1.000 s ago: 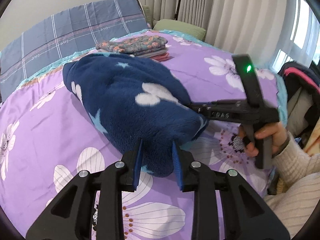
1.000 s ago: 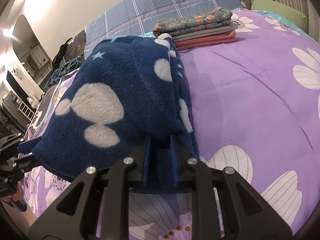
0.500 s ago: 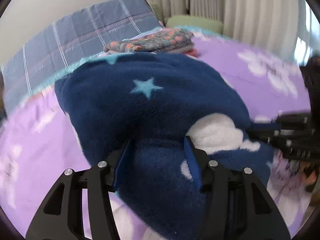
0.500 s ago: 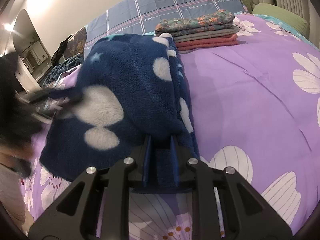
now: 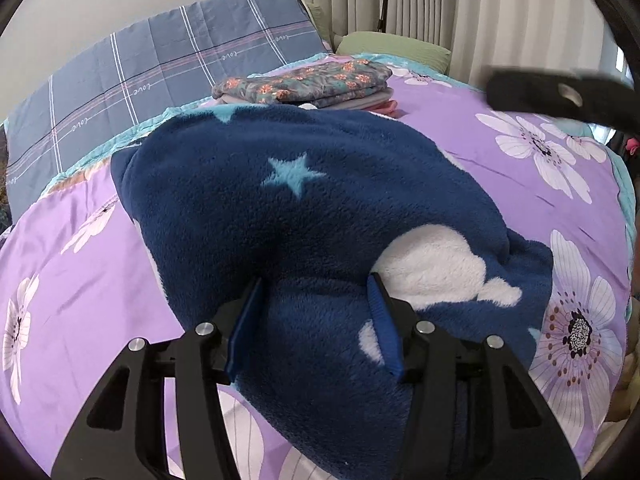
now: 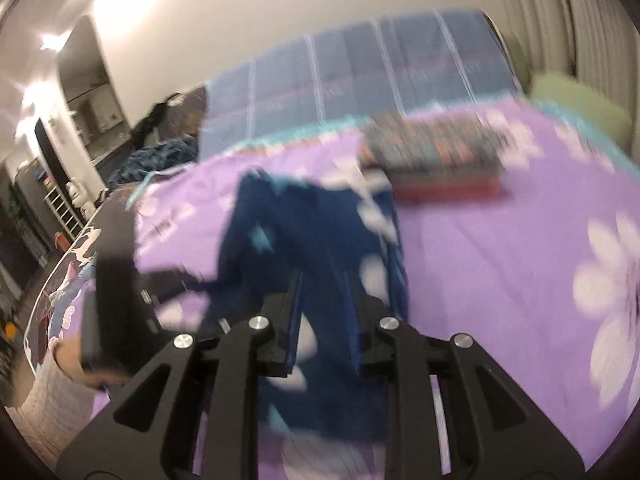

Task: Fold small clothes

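A navy fleece garment (image 5: pixel 320 216) with white blobs and pale blue stars lies bunched on the purple flowered bedspread (image 5: pixel 80 264). My left gripper (image 5: pixel 316 312) is open, its blue pads either side of the garment's near bulge. In the right wrist view, which is motion-blurred, my right gripper (image 6: pixel 322 304) has its jaws apart over the garment (image 6: pixel 312 232); whether it still pinches fabric is unclear. The right gripper's body shows blurred at the upper right of the left wrist view (image 5: pixel 560 98).
A stack of folded clothes (image 5: pixel 308 86) sits at the far side of the bed. A blue plaid pillow (image 5: pixel 160 80) leans at the headboard, a green pillow (image 5: pixel 396 42) by the curtains. The left hand and gripper body (image 6: pixel 108 280) show at left.
My left gripper opened and pushed forward over the garment's near end. My right gripper lifted and pulled back quickly, its jaws wider than before; the garment looks narrower and flatter.
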Tool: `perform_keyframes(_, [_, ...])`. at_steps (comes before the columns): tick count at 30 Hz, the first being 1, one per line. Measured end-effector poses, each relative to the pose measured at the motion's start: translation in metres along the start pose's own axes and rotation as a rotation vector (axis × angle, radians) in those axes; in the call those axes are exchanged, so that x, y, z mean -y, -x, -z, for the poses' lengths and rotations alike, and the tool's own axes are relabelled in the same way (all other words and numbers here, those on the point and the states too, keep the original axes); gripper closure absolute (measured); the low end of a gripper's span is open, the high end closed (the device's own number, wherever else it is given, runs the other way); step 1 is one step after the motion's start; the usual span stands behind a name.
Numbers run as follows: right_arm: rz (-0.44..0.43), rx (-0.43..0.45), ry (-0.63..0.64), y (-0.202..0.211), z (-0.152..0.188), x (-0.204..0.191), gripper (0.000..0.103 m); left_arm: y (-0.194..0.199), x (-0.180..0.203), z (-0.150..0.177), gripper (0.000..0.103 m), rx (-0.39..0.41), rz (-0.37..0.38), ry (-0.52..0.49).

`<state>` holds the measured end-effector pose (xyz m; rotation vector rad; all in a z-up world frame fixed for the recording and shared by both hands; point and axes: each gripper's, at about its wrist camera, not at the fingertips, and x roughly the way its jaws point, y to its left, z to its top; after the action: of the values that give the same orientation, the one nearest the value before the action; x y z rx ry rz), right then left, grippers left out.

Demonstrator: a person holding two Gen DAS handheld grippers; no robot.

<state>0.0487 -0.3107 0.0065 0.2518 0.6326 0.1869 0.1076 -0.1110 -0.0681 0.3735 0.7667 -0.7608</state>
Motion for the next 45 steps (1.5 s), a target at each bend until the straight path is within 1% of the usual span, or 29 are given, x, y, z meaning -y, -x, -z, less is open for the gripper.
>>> perform_keyframes(2, [-0.003, -0.065, -0.01, -0.033, -0.005, 0.004, 0.074, 0.0, -0.001, 0.001, 0.05, 0.007, 0.005, 0.009])
perform_keyframes(3, [0.04, -0.156, -0.043, -0.065, 0.001, 0.014, 0.074, 0.0, -0.001, 0.001, 0.05, 0.01, 0.01, 0.013])
perform_keyframes(4, [0.058, -0.21, -0.07, -0.086, 0.01, 0.023, 0.074, 0.001, -0.002, 0.001, 0.05, 0.021, 0.02, 0.021])
perform_keyframes(6, [0.043, -0.2, -0.086, -0.111, 0.027, 0.038, 0.074, 0.004, -0.005, 0.002, 0.05, 0.044, 0.025, 0.042])
perform_keyframes(9, [0.038, -0.184, -0.118, -0.099, 0.026, 0.038, 0.074, 0.018, -0.01, -0.003, 0.05, 0.054, 0.049, 0.049])
perform_keyframes(10, [0.047, -0.182, -0.096, -0.098, 0.027, 0.035, 0.074, 0.023, -0.015, -0.006, 0.053, 0.063, 0.053, 0.065])
perform_keyframes(11, [0.057, -0.178, -0.07, -0.098, 0.028, 0.033, 0.074, 0.029, -0.021, -0.011, 0.056, 0.083, 0.037, 0.081])
perform_keyframes(13, [0.041, -0.168, -0.066, -0.099, 0.03, 0.036, 0.073, 0.041, -0.036, -0.024, 0.066, 0.141, -0.02, 0.106])
perform_keyframes(16, [-0.014, -0.159, -0.126, -0.1, 0.032, 0.047, 0.073, 0.038, -0.057, -0.049, 0.07, 0.184, -0.041, 0.129])
perform_keyframes(18, [-0.012, -0.148, -0.119, -0.098, 0.033, 0.045, 0.073, 0.023, -0.066, -0.063, 0.07, 0.189, -0.044, 0.132])
perform_keyframes(19, [-0.006, -0.143, -0.111, -0.097, 0.034, 0.042, 0.073, 0.008, -0.069, -0.069, 0.07, 0.172, -0.055, 0.115])
perform_keyframes(20, [0.0, -0.14, -0.104, -0.097, 0.034, 0.041, 0.073, -0.02, -0.072, -0.071, 0.07, 0.102, -0.11, 0.09])
perform_keyframes(21, [0.004, -0.138, -0.1, -0.097, 0.035, 0.04, 0.072, -0.058, -0.077, -0.066, 0.071, -0.004, -0.145, 0.081])
perform_keyframes(22, [0.004, -0.136, -0.1, -0.097, 0.035, 0.04, 0.072, -0.081, -0.082, -0.058, 0.071, -0.055, -0.131, 0.101])
perform_keyframes(24, [0.008, -0.137, -0.102, -0.099, 0.035, 0.039, 0.072, -0.09, -0.095, -0.051, 0.073, -0.01, -0.069, 0.227])
perform_keyframes(25, [0.018, -0.135, -0.098, -0.1, 0.035, 0.039, 0.072, -0.088, -0.092, -0.053, 0.074, -0.017, -0.087, 0.223])
perform_keyframes(26, [0.019, -0.136, -0.095, -0.099, 0.035, 0.038, 0.072, -0.086, -0.081, -0.055, 0.074, -0.021, -0.139, 0.156])
perform_keyframes(28, [0.02, -0.135, -0.081, -0.098, 0.036, 0.037, 0.072, -0.081, -0.076, -0.054, 0.075, -0.018, -0.158, 0.133])
perform_keyframes(30, [0.02, -0.136, -0.066, -0.099, 0.036, 0.036, 0.072, -0.073, -0.083, -0.054, 0.075, -0.006, -0.125, 0.162])
perform_keyframes(33, [0.013, -0.135, -0.074, -0.099, 0.036, 0.038, 0.072, -0.058, -0.098, -0.062, 0.069, 0.015, -0.044, 0.225])
perform_keyframes(34, [0.01, -0.13, -0.075, -0.098, 0.036, 0.038, 0.072, -0.049, -0.102, -0.065, 0.068, 0.031, -0.01, 0.255])
perform_keyframes(36, [0.002, -0.126, -0.084, -0.098, 0.038, 0.04, 0.072, -0.038, -0.101, -0.074, 0.067, 0.081, 0.012, 0.257])
perform_keyframes(38, [-0.002, -0.126, -0.087, -0.098, 0.038, 0.041, 0.072, -0.039, -0.093, -0.08, 0.055, 0.12, -0.018, 0.213])
perform_keyframes(39, [-0.001, -0.125, -0.085, -0.098, 0.038, 0.04, 0.072, -0.05, -0.091, -0.081, 0.052, 0.082, -0.059, 0.196])
perform_keyframes(41, [0.001, -0.123, -0.084, -0.096, 0.039, 0.039, 0.072, -0.085, -0.09, -0.073, 0.05, -0.029, -0.134, 0.151])
perform_keyframes(42, [0.0, -0.122, -0.085, -0.097, 0.039, 0.039, 0.072, -0.098, -0.082, -0.063, 0.05, -0.01, -0.17, 0.106])
perform_keyframes(43, [0.008, -0.124, -0.086, -0.098, 0.039, 0.038, 0.072, -0.097, -0.081, -0.06, 0.051, 0.008, -0.18, 0.113])
perform_keyframes(44, [0.014, -0.125, -0.086, -0.099, 0.039, 0.037, 0.072, -0.095, -0.081, -0.062, 0.051, 0.002, -0.19, 0.128])
perform_keyframes(45, [0.019, -0.125, -0.079, -0.098, 0.039, 0.036, 0.072, -0.092, -0.077, -0.064, 0.052, -0.01, -0.21, 0.101])
